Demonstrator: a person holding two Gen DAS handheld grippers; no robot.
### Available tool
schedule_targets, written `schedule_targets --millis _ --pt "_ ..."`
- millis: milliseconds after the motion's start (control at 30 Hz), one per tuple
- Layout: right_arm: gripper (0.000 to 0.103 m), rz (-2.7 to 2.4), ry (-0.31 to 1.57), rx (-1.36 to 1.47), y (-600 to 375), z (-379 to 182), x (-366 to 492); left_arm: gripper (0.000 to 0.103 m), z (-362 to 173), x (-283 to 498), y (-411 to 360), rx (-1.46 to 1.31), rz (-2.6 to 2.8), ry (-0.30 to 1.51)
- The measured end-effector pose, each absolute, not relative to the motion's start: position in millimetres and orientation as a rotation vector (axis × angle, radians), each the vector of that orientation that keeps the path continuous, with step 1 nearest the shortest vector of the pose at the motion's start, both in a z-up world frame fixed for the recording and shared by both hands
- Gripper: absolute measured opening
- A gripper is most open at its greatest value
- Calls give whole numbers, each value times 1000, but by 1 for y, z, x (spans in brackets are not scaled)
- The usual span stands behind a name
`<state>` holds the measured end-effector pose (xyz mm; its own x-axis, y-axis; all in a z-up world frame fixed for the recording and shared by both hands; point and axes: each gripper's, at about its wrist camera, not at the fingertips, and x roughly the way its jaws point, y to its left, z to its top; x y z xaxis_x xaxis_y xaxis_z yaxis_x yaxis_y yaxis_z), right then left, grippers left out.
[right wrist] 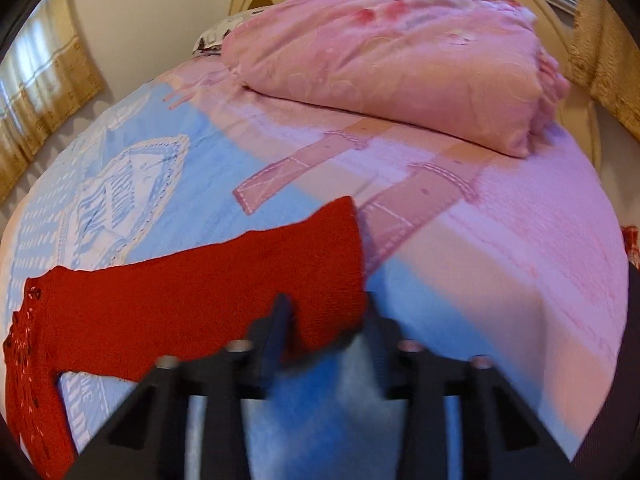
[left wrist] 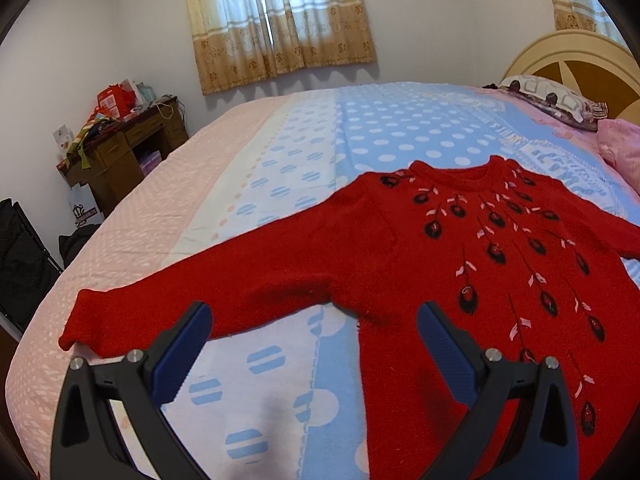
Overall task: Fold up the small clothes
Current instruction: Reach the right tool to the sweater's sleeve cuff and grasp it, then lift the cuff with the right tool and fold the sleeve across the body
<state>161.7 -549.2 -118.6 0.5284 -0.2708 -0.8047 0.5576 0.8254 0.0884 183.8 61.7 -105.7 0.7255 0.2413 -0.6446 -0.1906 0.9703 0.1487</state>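
Left wrist view: bed [left wrist: 280,152] w/ blue-dot & pink cover fills most of frame; red sweater [left wrist: 460,264] lies flat on it, front up, neck toward far side, both sleeves spread out. Its left sleeve [left wrist: 192,304] runs out toward the bed edge, cuff near the pink border.

Handling, as a judgement: thick fuzzy knit, soft & floppy, light to moderate wt, not slippery, not fragile. Will sag & drape when lifted, so a pinch at a cuff or hem corner should carry the fold better than a mid-body grab. Knit may stretch if pulled hard.

Left hand-held gripper [left wrist: 314,360]: jaws spread wide, nothing between them. It hovers over bare cover in the gap between sleeve underside & sweater side, one finger near the sleeve, the other over the body edge. Contact can't be told.

Right wrist view (blurred): right sleeve [right wrist: 208,300] stretches across the blue part of the cover, pink pillow [right wrist: 400,64] well beyond. Right hand-held gripper [right wrist: 326,320] is narrow, jaws either side of the cuff corner; looks pinched on it, though blur leaves that unsure.
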Motion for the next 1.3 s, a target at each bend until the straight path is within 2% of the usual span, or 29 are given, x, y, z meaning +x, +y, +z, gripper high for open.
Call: schedule_targets --millis 167,500,867,1133,1300 --pt "16 -465 843 339 -539 -103 177 103 -104 184 63 69 226 719" --pt "16 -332 730 158 -447 -37 220 103 -106 177 73 38 216 717" --pt "15 -143 658 -12 -313 6 260 103 -103 173 88 13 216 700" --pt "15 4 622 -138 -210 21 274 103 -114 168 96 -9 205 722" --pt "15 100 624 -207 -148 10 273 103 -116 165 105 -33 210 726"
